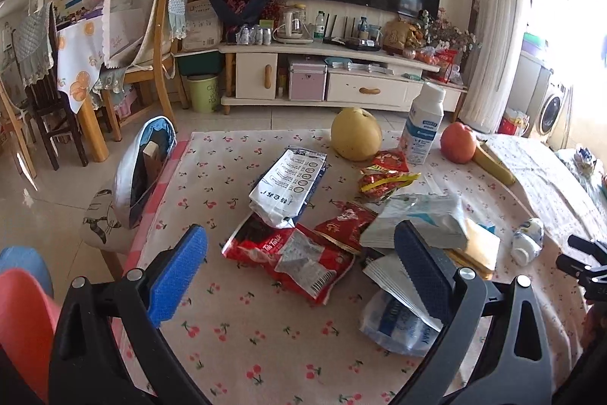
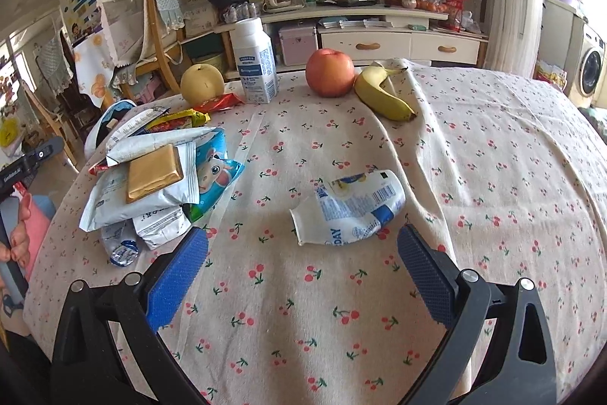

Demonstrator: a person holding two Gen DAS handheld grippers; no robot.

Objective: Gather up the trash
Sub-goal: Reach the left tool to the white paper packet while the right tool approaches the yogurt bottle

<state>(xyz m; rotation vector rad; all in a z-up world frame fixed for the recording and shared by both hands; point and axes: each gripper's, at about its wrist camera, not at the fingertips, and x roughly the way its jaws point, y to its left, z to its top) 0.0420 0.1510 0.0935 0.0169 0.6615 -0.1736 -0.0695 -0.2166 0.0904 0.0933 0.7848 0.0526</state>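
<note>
A heap of empty snack wrappers lies on the cherry-print tablecloth (image 1: 242,329): a red wrapper (image 1: 288,253), a white and blue bag (image 1: 292,177), small red packets (image 1: 383,173) and white pouches (image 1: 421,219). My left gripper (image 1: 299,245) hovers open just before the red wrapper, nothing between its fingers. In the right wrist view the same heap (image 2: 151,177) sits at the left. A crushed white and blue bottle (image 2: 349,207) lies alone on the cloth. My right gripper (image 2: 301,245) stands open, the bottle just beyond its fingertips.
A pear (image 2: 201,84), an upright white bottle (image 2: 254,63), an apple (image 2: 330,73) and a banana (image 2: 383,93) stand at the table's far side. A silver and blue bag (image 1: 144,173) hangs at the left edge. A green bin (image 1: 203,92) stands on the floor beyond.
</note>
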